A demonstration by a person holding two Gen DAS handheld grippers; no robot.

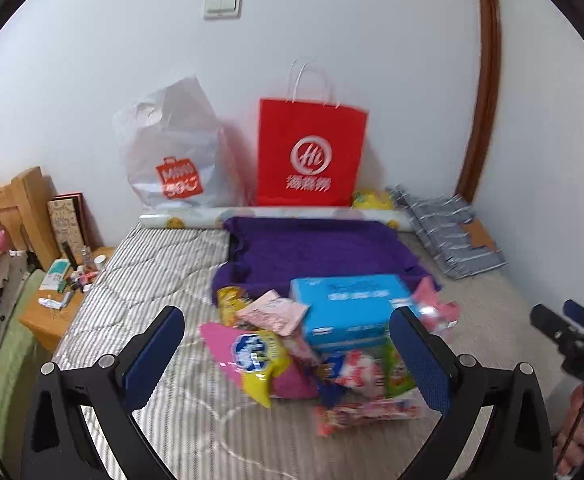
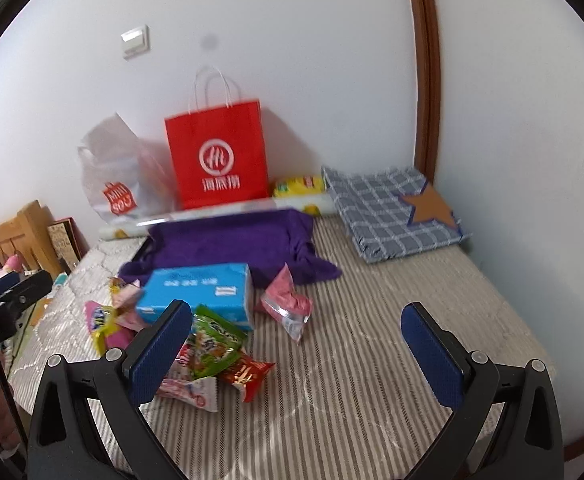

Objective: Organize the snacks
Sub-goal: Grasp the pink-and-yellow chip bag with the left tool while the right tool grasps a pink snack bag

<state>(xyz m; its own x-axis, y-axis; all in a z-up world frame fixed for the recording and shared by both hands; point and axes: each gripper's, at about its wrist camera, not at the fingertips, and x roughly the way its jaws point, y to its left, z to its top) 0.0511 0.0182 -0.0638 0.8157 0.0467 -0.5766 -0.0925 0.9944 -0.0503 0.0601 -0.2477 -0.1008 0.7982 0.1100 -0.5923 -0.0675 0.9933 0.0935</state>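
A heap of snack packets lies on the striped bed, around a blue box. My left gripper hovers open just above the heap, nothing between its fingers. In the right wrist view a green packet, a red packet and a pink pouch lie in front of the blue box. My right gripper is open and empty, its left finger over the green packet, the rest over bare bedding. A purple cloth-lined tray sits behind the heap.
A red paper bag and a white plastic bag stand against the wall. A checked folded cloth lies at the right. A wooden nightstand with small items stands left of the bed.
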